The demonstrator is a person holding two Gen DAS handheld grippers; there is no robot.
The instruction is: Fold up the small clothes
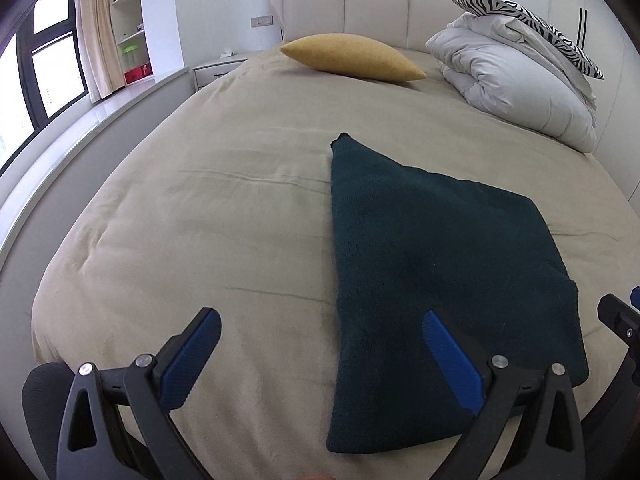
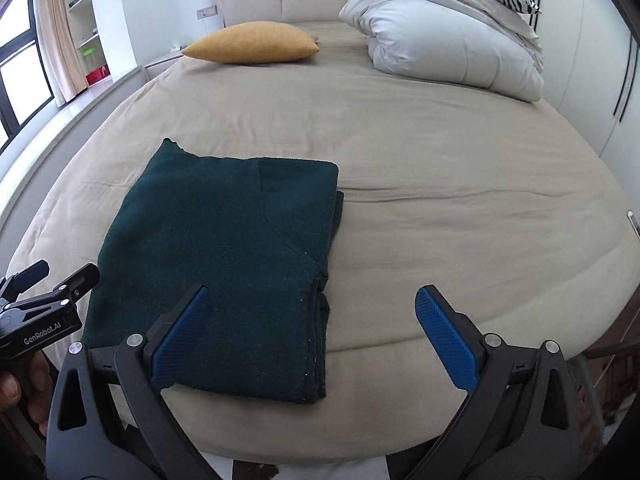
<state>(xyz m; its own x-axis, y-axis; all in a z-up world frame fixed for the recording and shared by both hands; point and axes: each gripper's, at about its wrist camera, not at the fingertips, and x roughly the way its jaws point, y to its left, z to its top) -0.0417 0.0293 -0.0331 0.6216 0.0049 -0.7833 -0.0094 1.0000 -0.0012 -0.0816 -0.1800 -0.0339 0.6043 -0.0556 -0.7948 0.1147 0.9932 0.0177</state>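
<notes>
A dark green knitted garment [image 1: 432,264] lies folded flat on the beige bed [image 1: 208,208], near its front edge. It also shows in the right wrist view [image 2: 224,256], with stacked layers along its right side. My left gripper [image 1: 322,320] is open and empty, held above the garment's left edge. My right gripper [image 2: 312,300] is open and empty, held above the garment's right edge. Each gripper shows at the edge of the other's view: the right one [image 1: 620,320] and the left one [image 2: 48,280].
A yellow pillow [image 1: 352,56] lies at the head of the bed. A folded white duvet [image 1: 516,84] with a zebra-print pillow [image 1: 532,20] on top sits at the back right. A window ledge [image 1: 80,128] and shelves [image 1: 128,20] run along the left.
</notes>
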